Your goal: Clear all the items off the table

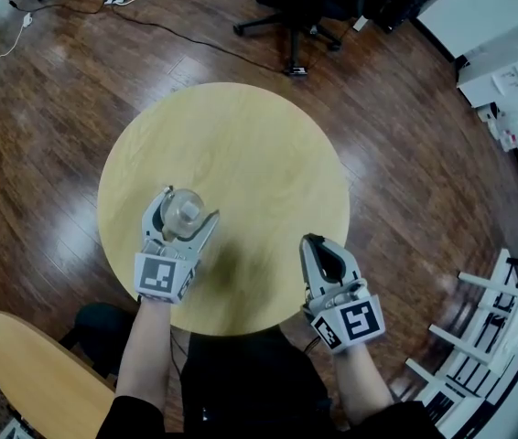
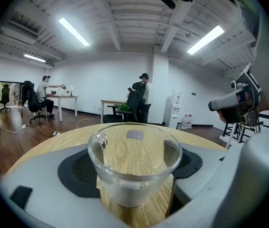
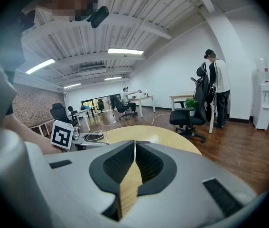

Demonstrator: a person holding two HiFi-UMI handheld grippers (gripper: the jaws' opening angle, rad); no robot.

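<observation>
Left tool (image 1: 188,207) flanks one cup (image 1: 182,212); right tool (image 1: 312,240) closed.

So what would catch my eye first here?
A clear glass cup stands between the wide-apart jaws of the left gripper, on the near left of a round wooden table. The right gripper, its jaws together and empty, is at the table's near right edge.

Bright, even light comes from ceiling strip lamps (image 2: 75,31), which glare white in both gripper views. The wooden floor (image 1: 405,154) carries pale sheen. A soft shadow lies by the table (image 1: 241,154)'s near edge. Both gripper views bulge, with dark, blurred corners.
</observation>
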